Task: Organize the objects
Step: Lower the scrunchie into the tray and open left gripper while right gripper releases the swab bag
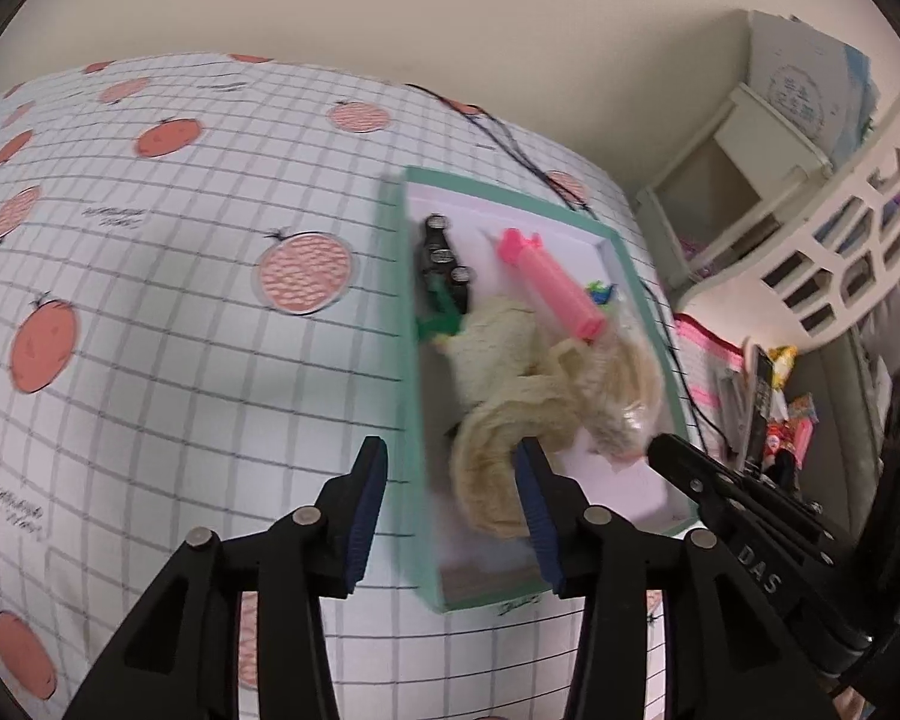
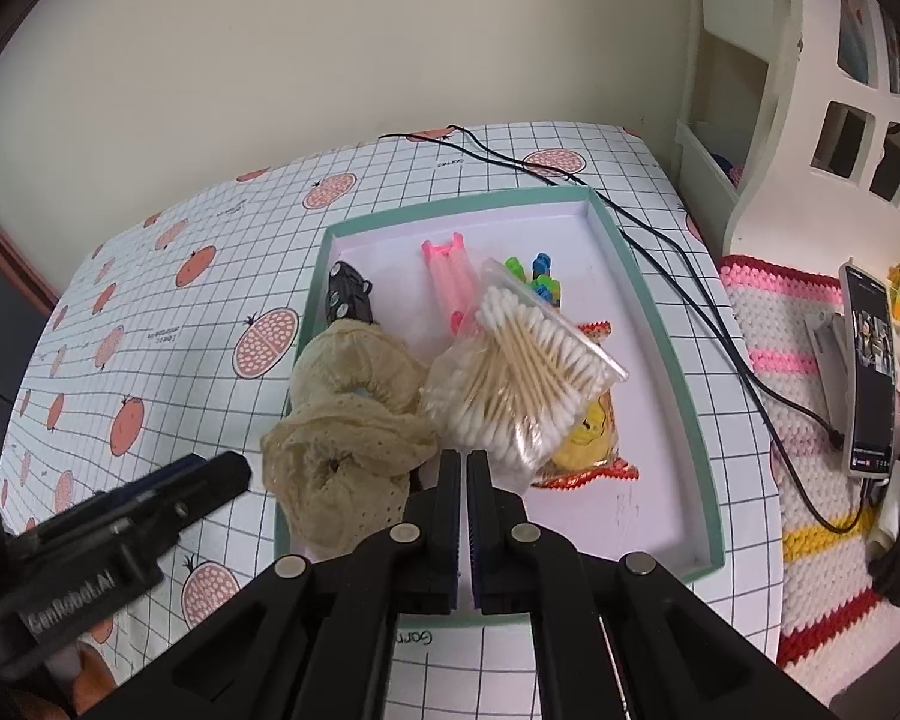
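The shallow mint-green cardboard tray (image 2: 660, 324) sits on the grid-and-orange-print desk (image 2: 168, 312), close to the desk's 3 o'clock edge, where a black cable (image 2: 678, 240) runs along its rim. The desk is open from 8 to 11 o'clock of the tray; the tray's own floor is bare at 4 o'clock. The clear bag of cotton swabs (image 2: 528, 372) lies in the tray's middle, its sticks running from 7 to 1 o'clock, over a yellow snack packet (image 2: 588, 450). A pink plastic syringe toy (image 1: 555, 285) points from 11 to 5 o'clock. A cream lace cloth (image 2: 342, 438) drapes over the tray's 9 o'clock rim. The right tool (image 2: 465, 457) is pressed together, pinching the bag's near corner. The left tool (image 1: 450, 474) is spread wide, straddling the tray's 9 o'clock rim.
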Tool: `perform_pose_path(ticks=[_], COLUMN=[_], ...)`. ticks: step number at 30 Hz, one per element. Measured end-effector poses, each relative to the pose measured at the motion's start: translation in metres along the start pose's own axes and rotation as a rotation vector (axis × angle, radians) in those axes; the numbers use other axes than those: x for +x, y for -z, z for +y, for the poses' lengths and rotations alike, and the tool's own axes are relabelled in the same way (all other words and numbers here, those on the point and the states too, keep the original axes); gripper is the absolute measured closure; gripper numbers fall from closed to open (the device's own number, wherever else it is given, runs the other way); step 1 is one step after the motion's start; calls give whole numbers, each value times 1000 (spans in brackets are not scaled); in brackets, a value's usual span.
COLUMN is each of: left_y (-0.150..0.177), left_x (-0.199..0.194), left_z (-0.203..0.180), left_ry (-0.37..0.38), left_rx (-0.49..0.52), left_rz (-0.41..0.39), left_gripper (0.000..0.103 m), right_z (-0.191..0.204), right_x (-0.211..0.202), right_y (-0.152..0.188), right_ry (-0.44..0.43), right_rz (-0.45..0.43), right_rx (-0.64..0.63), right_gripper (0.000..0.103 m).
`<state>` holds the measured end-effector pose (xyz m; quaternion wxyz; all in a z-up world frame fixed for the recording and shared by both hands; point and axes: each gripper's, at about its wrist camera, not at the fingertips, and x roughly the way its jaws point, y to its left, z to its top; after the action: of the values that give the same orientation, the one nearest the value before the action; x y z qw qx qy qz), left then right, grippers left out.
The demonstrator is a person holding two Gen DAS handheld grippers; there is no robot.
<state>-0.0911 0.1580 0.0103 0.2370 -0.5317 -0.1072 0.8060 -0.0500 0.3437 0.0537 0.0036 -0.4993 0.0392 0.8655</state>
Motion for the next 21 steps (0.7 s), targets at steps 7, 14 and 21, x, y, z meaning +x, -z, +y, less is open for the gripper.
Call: perform_pose_path(ticks=[7,14,21], left_y=[5,6,8], left_x=[-12,-22,-26], left_z=[24,40,52], left_ry=[-67,-136,-195], left_rx=[-56,-70,-66], left_rz=[-5,-31,-22], left_gripper=[36,25,23], right_z=[9,14,16], right_x=[-10,-13,-13], right_y=[7,13,17], right_ry=[-14,5,9], right_rz=[-18,-18,-10], right_rx=[5,3,12], right_gripper=[61,42,30])
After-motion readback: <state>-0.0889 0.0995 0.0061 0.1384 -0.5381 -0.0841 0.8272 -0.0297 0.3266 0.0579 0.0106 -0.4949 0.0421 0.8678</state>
